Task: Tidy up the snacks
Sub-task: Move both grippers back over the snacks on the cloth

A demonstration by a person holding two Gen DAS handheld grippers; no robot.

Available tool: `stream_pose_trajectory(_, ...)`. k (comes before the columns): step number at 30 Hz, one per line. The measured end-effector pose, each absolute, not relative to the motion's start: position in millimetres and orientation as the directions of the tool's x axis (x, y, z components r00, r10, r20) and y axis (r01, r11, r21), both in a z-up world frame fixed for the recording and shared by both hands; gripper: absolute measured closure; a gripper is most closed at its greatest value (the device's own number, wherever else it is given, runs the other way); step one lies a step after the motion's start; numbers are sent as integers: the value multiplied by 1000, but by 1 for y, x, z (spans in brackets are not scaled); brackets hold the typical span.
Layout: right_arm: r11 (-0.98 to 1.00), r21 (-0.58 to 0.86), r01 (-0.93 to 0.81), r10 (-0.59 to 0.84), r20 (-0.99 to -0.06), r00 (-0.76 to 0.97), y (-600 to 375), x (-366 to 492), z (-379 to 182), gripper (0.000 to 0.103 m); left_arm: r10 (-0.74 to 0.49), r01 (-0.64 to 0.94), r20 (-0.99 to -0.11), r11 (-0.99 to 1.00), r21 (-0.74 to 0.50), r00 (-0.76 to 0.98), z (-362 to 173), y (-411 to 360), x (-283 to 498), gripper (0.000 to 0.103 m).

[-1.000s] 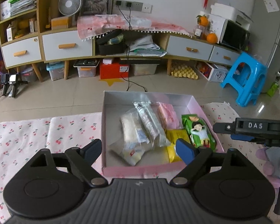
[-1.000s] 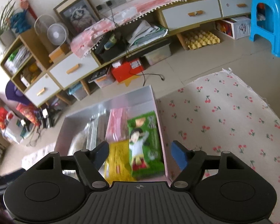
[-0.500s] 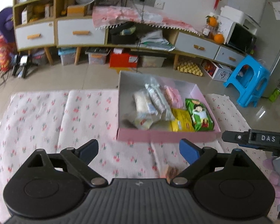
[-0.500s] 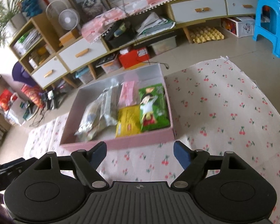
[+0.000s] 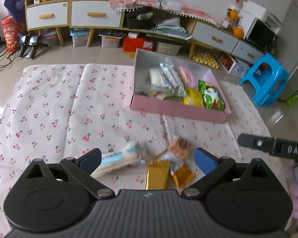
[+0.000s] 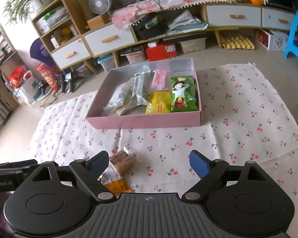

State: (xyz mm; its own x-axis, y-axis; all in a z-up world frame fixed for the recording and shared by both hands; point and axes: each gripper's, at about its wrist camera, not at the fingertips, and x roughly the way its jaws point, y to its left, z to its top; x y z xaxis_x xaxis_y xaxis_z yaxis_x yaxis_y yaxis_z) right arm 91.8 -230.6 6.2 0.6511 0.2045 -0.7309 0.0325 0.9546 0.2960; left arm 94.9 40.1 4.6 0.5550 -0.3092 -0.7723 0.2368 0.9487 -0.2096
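A pink box (image 5: 178, 109) (image 6: 145, 122) on the cherry-print cloth holds a green packet (image 5: 210, 95) (image 6: 183, 93), a yellow packet (image 6: 159, 104), a pink one (image 5: 186, 77) and silvery wrappers (image 5: 171, 77). Loose snacks lie on the cloth in front of it: a white-and-blue packet (image 5: 119, 158), a gold packet (image 5: 157, 174), a brown cracker packet (image 5: 180, 144) (image 6: 122, 161) and a small orange packet (image 5: 182, 175) (image 6: 116, 184). My left gripper (image 5: 148, 158) hovers above this pile, jaws opening, gripping nothing. My right gripper (image 6: 149, 162) hangs just right of the pile, jaws opening, empty.
The cherry-print cloth (image 5: 49, 109) covers a low surface with bare stretches left and right of the box. Beyond it are tiled floor, low cabinets with drawers (image 6: 109, 37), storage bins and a blue stool (image 5: 266, 79). The other gripper shows at each view's edge (image 5: 274, 146) (image 6: 10, 170).
Both grippers have drawn back from the box, which now sits farther off. The loose snacks on the cloth have come into view. Both pairs of jaws stand wider.
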Motion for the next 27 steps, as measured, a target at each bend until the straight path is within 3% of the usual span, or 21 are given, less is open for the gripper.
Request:
stream_pose_trajectory(15,967,235,-97,243,-741,626,-212,80,-8,12,-276,274,-746,953,-130,606,-21,54,73,1)
stream_pose_trajectory(23,959,249,-138,283,-781,557,-210,75,-20,12,-283,311,-795,942,-126,536,-39,61,60,1)
stream_pose_trajectory(27,926,249,-284,361,-801,477,-198,68,-27,12,-276,321,-826,939,-123,491,-42,58,50,5)
